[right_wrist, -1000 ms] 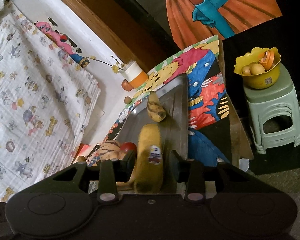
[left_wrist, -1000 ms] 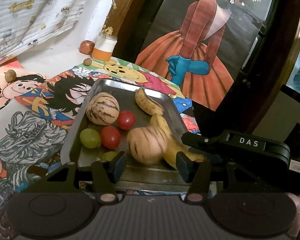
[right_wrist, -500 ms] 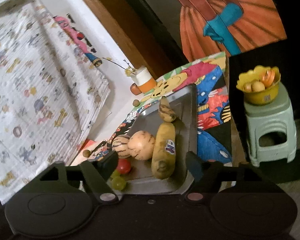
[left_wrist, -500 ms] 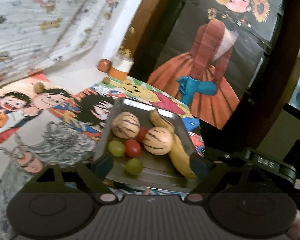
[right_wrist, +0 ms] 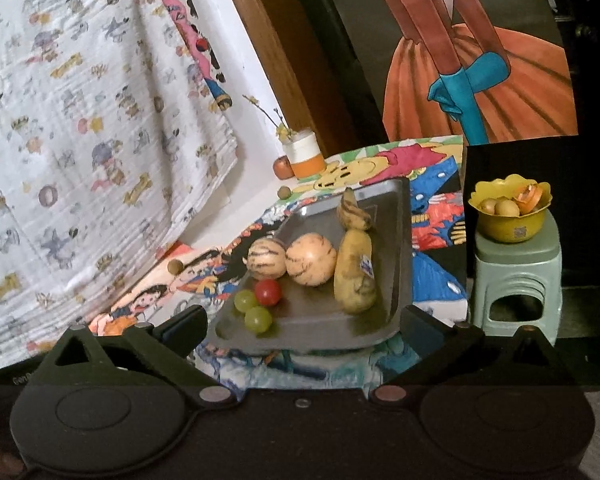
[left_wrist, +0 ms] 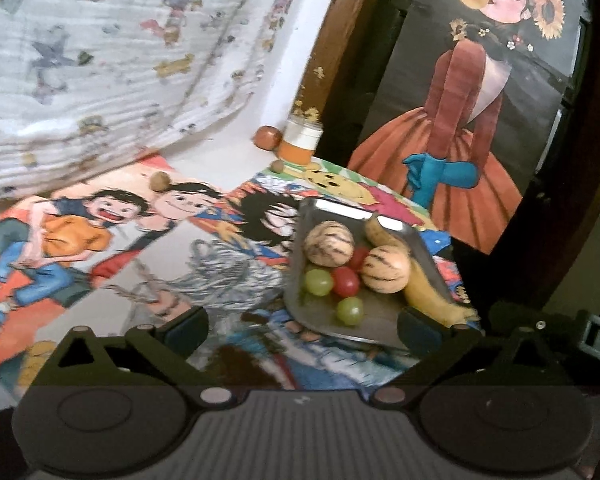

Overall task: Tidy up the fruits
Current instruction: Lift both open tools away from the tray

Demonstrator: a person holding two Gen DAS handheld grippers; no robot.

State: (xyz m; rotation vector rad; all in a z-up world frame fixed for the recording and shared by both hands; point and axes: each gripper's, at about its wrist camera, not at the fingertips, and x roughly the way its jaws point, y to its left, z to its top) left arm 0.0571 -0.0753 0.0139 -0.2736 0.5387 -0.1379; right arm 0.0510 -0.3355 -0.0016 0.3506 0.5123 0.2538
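Note:
A metal tray (left_wrist: 296, 264) on the cartoon-print table holds two striped pale melons (left_wrist: 329, 243) (left_wrist: 384, 269), red tomatoes (left_wrist: 346, 281), green grapes (left_wrist: 350, 311) and two bananas (left_wrist: 428, 292). My left gripper (left_wrist: 302, 324) hovers short of the tray's near edge, its jaws opening wide with nothing gripped. In the right wrist view the same tray (right_wrist: 388, 248) shows the melons (right_wrist: 311, 259), a stickered banana (right_wrist: 355, 276), a tomato (right_wrist: 268, 291) and grapes (right_wrist: 258, 319). My right gripper (right_wrist: 303, 322) is likewise back from the tray, its jaws opening and empty.
An orange-and-white jar (left_wrist: 302, 142) with dried flowers and a reddish fruit (left_wrist: 268, 137) stand at the table's back corner. Small brown nuts (left_wrist: 160, 181) lie on the cloth. Right of the table, a yellow bowl (right_wrist: 508, 212) of fruit sits on a green stool (right_wrist: 516, 280).
Both grippers opened and drew back from the tray. The left one let go of a striped melon and the right one let go of the stickered banana; both fruits now lie in the tray.

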